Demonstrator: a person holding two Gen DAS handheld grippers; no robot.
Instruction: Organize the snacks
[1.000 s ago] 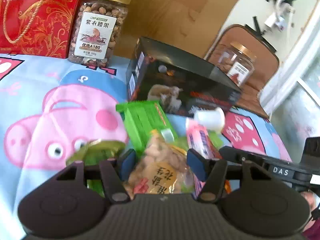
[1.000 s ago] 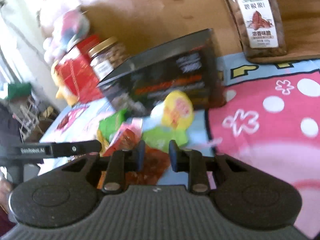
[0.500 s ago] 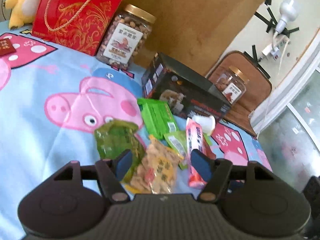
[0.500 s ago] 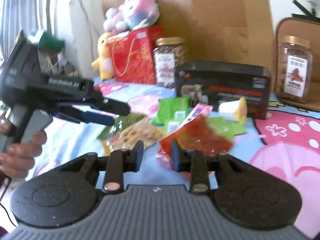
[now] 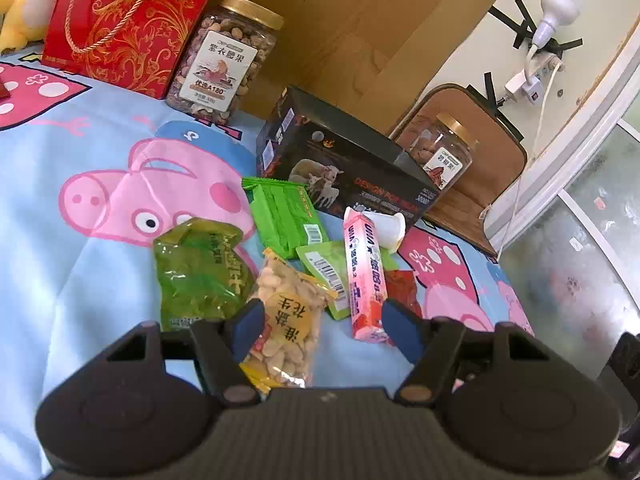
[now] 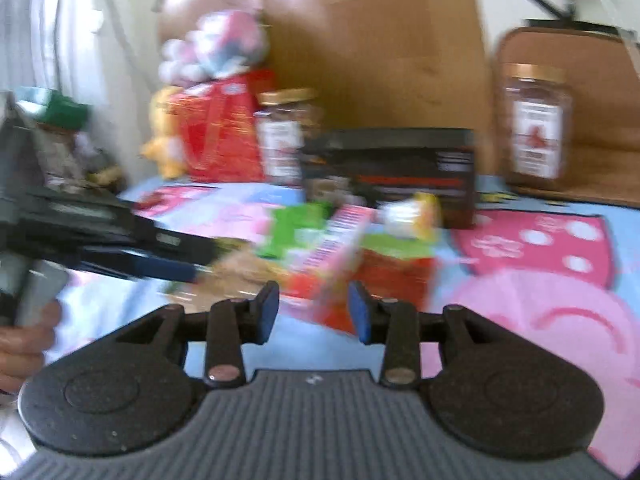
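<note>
Both pairs of jaws stand spread with nothing pinched: the left gripper (image 5: pixel 322 326) hovers low in its frame over the clear bag of peanuts (image 5: pixel 286 326), and the right gripper (image 6: pixel 313 312) is opening above the blurred red packet (image 6: pixel 394 280). The snacks lie heaped mid-frame on the blue cartoon-pig sheet (image 5: pixel 80 280): a green crinkled pouch (image 5: pixel 198 274), a pink stick pack (image 5: pixel 364 276), before a black cardboard box (image 5: pixel 352 168).

We see bright daylight throughout, strongest beside the black box (image 5: pixel 352 168) toward the window side. Our left view is sharp (fisheye bending near edges); our right view smears everything around that box (image 6: pixel 400 168).
</note>
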